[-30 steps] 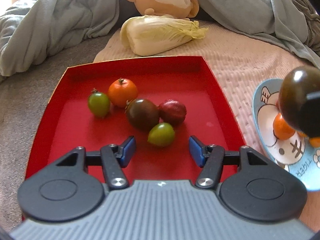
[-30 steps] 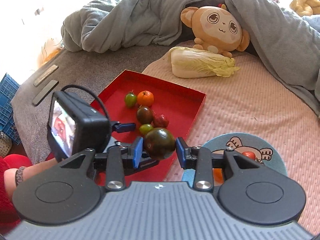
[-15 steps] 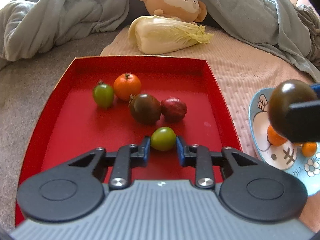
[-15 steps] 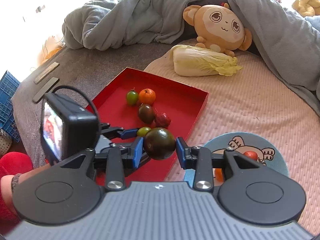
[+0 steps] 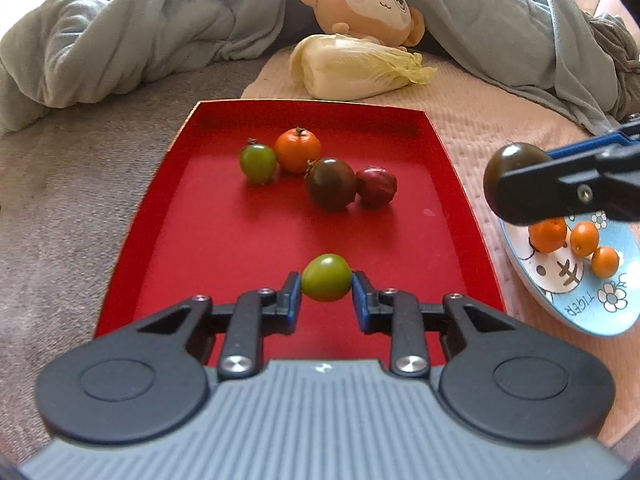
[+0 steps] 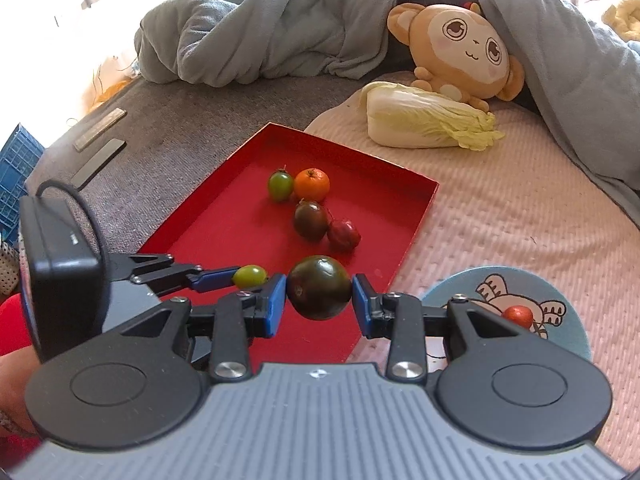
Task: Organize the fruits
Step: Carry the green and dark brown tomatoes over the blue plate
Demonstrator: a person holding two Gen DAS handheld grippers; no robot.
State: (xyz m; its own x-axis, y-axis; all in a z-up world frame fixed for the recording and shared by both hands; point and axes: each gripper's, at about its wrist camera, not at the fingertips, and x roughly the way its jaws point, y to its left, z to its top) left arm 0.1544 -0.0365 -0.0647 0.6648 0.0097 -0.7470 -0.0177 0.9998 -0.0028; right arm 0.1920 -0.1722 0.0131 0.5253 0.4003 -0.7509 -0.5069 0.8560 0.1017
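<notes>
My left gripper [image 5: 326,294] is shut on a small green tomato [image 5: 326,277], held just above the red tray [image 5: 192,220]; the tomato also shows in the right wrist view [image 6: 249,276]. My right gripper [image 6: 319,298] is shut on a dark brown-green tomato [image 6: 319,287], held over the tray's right front edge; it also shows in the left wrist view [image 5: 516,172]. In the tray lie a green tomato [image 5: 258,163], an orange fruit [image 5: 297,149], a dark tomato [image 5: 331,184] and a red fruit [image 5: 376,186]. A blue cartoon plate [image 5: 576,300] to the right holds three small orange fruits [image 5: 584,239].
A napa cabbage [image 5: 352,68] and a plush monkey [image 5: 372,4] lie behind the tray on the pink mat [image 6: 520,216]. A grey blanket [image 5: 140,32] is heaped at the back. A blue crate [image 6: 16,172] stands far left beside the grey bed surface.
My left gripper closed on the small green tomato and lifted it back from the other fruits. My right gripper kept hold of the dark tomato and shifted slightly right.
</notes>
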